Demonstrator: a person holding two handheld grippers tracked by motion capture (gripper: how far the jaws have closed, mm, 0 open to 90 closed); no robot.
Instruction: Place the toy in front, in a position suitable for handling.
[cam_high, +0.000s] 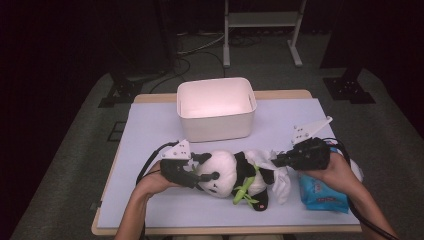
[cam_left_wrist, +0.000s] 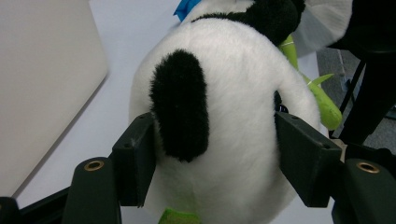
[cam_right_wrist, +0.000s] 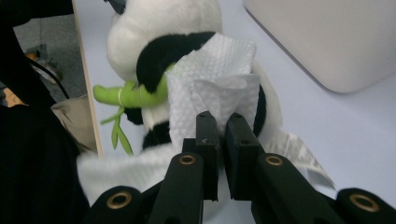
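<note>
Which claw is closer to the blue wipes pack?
Right. The right claw hovers beside the wipes pack, pinching a white tissue; the left claw grips the panda's head farther away.

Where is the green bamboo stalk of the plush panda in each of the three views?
High view: the green bamboo stalk lies low at the centre, across the panda's belly.
Left gripper view: it sticks out at the right edge of the panda's round white head.
Right gripper view: it is left of centre, beside the white paper towel.
Shared landmark: the white plastic bin.
</note>
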